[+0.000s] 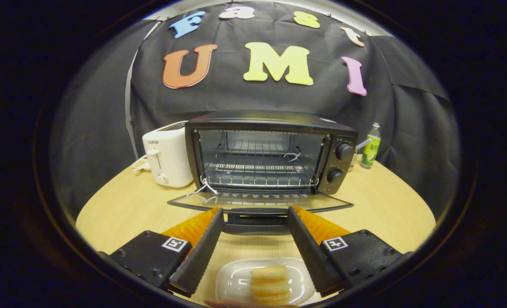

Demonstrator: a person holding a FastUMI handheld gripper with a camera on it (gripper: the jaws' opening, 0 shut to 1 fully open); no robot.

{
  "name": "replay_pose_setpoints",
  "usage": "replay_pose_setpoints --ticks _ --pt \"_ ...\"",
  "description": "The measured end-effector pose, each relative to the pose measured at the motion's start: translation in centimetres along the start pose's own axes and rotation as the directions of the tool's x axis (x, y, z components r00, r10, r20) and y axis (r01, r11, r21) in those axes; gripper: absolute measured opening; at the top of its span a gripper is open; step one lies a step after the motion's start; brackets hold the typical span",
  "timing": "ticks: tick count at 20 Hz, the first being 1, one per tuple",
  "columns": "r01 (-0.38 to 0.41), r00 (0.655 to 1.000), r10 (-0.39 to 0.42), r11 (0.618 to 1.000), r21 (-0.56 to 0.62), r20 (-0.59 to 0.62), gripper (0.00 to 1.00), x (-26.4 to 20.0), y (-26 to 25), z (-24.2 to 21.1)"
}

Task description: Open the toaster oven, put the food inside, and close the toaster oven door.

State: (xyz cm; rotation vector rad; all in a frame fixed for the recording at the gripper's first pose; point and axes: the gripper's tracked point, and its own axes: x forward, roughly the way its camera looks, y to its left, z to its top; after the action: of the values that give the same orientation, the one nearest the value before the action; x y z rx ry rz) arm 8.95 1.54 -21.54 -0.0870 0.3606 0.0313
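Standing at ten o'clock on the round wooden table [121, 205], a white toaster [168, 156] is seen touching the toaster oven [270, 149], whose door [260, 201] lies folded flat, its handle edge just beyond the fingertips. The gripper [255, 218] is held wide open, nothing grasped. Food [269, 279] on a white dish [232, 280] sits between the fingers at six o'clock. Bare tabletop is left at either side; a bottle [371, 145] stands at two o'clock
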Motion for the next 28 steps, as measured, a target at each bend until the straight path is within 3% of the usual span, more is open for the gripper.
replay_pose_setpoints --ticks 7,14,19,23,28 --pt "0.004 0.992 -0.001 1.0 0.02 -0.124 1.0 1.0 -0.2 -4.2" --pt "-0.007 0.994 0.011 0.999 0.033 -0.107 1.0 0.7 -0.2 -3.9" --pt "-0.072 0.993 0.078 0.995 0.069 -0.088 1.0 -3.1 0.3 -3.7" --pt "-0.072 0.994 0.075 0.997 0.034 -0.082 0.99 -6.1 0.4 -6.2" --pt "-0.071 0.987 0.066 0.997 -0.029 -0.145 1.0 -6.2 1.0 -9.7"
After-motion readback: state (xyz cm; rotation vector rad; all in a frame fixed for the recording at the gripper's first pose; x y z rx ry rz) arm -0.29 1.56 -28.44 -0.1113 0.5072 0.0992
